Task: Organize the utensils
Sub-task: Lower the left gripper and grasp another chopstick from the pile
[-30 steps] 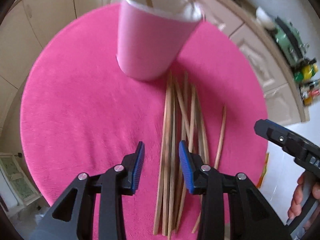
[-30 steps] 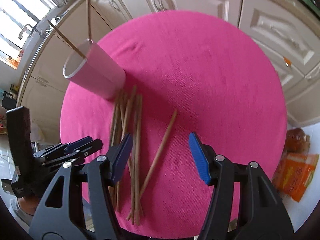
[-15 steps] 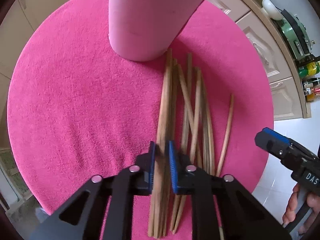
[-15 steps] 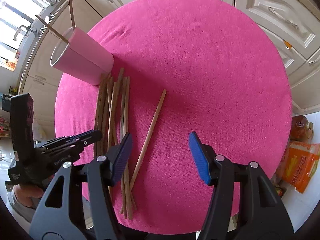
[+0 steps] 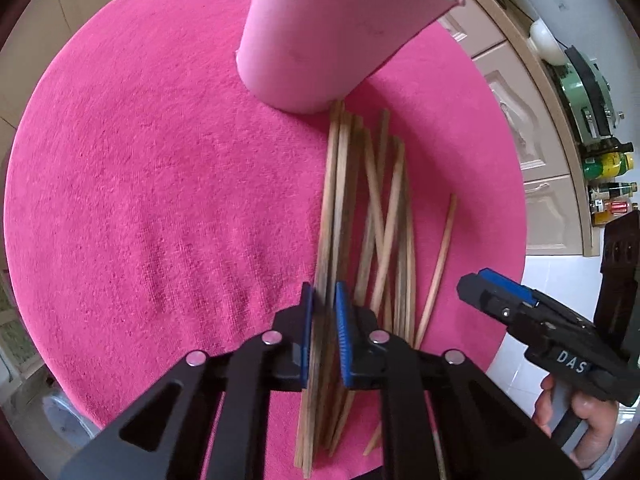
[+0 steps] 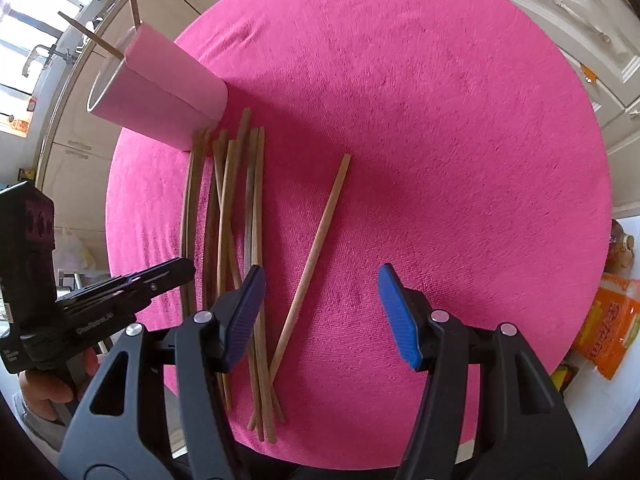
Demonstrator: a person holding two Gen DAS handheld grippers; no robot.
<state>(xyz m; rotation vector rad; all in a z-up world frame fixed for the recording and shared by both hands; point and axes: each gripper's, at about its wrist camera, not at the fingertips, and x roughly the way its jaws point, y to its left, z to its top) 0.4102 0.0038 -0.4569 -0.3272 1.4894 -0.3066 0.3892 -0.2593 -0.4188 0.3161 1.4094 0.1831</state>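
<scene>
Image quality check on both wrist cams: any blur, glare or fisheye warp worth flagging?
Left wrist view: the chopsticks are smeared with motion blur near the left gripper; the pink cup looms large and cropped. Right wrist view: sharp, the window at top left is blown out, cabinet lines bow, and the lone chopstick is crisp.

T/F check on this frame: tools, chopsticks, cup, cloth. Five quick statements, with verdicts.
1. The left tool is shut on chopsticks at the left edge of the chopstick pile. True.
2. The right tool grips the lone chopstick. False: it is open, and the stick lies untouched between its jaws.
3. The pink cup already holds chopsticks. True.
4. The pink cup lies on its side. False: it stands upright on the pink cloth.
5. The lone chopstick lies apart to the right of the pile. True.
</scene>
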